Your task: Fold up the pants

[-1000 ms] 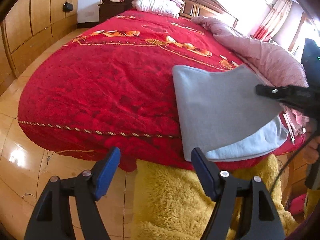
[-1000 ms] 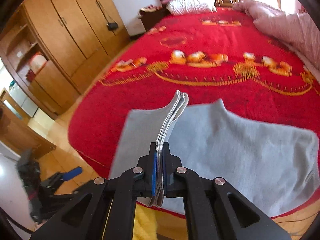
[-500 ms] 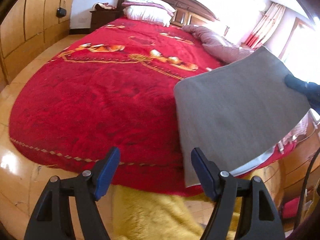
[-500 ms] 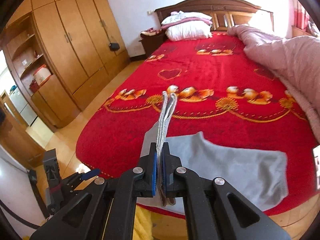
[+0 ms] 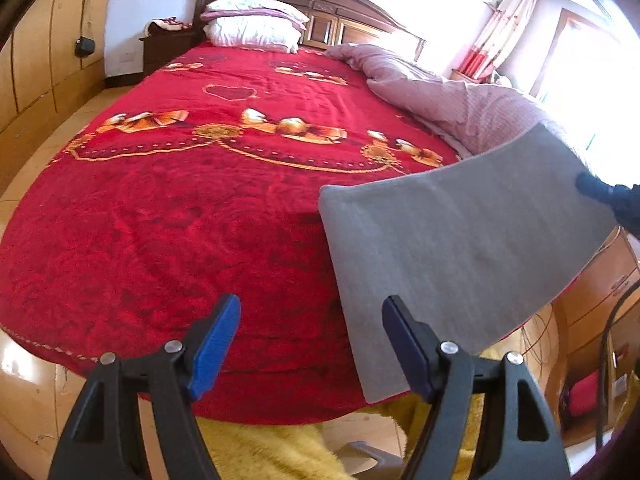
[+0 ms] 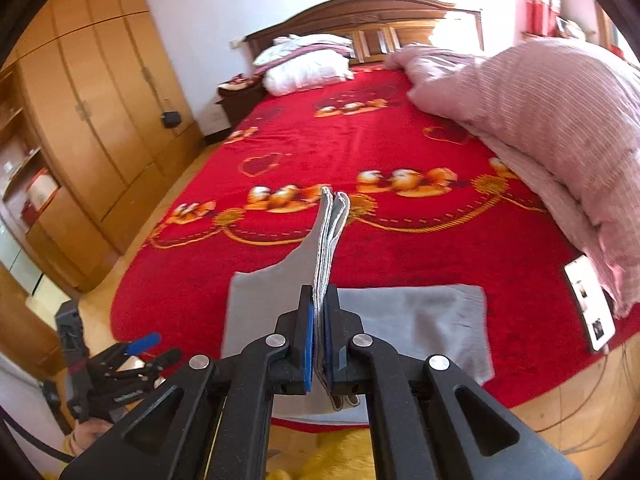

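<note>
a: count, grippers? state?
b: two. right gripper (image 6: 317,334) pinching a stacked edge of the one pair of grey pants (image 6: 436,320), lifted; the rest lies at the foot of the red bed (image 6: 360,140). left gripper (image 5: 311,346) spread, holding nothing
a: bedding?
b: two pillows (image 5: 252,24), one pink quilt (image 6: 540,120)

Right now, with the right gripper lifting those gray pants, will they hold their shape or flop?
Probably flop: the pants curve from the right gripper down to the bed, so unheld parts should sag. They look light, as one pinch lifts several layers. The left gripper is open, so nothing steadies the free end.
</note>
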The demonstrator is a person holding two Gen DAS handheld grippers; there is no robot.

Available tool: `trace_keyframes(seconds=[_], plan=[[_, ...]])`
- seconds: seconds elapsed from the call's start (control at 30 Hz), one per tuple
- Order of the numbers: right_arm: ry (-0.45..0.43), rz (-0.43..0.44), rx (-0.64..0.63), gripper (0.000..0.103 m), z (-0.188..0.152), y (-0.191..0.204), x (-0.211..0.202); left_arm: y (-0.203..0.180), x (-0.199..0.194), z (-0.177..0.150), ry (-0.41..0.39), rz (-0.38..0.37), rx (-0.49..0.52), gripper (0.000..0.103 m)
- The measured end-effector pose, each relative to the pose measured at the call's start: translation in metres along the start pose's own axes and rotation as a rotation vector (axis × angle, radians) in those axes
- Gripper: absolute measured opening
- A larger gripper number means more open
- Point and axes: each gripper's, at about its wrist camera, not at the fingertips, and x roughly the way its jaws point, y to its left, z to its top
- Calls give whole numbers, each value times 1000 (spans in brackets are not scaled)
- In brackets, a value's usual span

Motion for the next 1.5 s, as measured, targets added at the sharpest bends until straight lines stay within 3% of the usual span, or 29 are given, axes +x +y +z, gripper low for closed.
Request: trace_keyframes(seconds=[0.17,0.47,0.7,0.77,0.8,0.83,0.93,1.0,1.13,1.2,1.5], plan=[[17,-41,65,5,-8,-42,10,-18,17,7,18,-7,34,77],[137,-141,124,5,-40,-110,69,-53,52,19,55,-13,102,77],[245,-197,85,7,-60,-139,108,-80,87,24,87,-11,165,77],[242,-207,76,7,-55,-138,102,-84,98,26,108,-17,171,74],[236,-209,64,11,-51,-135,98,-85,102,28,117,-18,175,66],[223,-208,45,12,-46,-132,94,-87,108,31,132,-10,179,56],[199,-160,-15,14,-31,-122,93,-92,120,44,158,-20,197,42],[213,-114,-24,14,-27,-122,107,-95,126,50,154,-28,211,42],[243,-154,-54,14,-29,-134,146,-97,152,59,179,-40,200,41],[268,-133,-45,14,-34,-142,162,-94,167,63,199,-31,186,41],[223,-52,-44,11,-39,-157,166,-78,195,71,218,-50,173,36]])
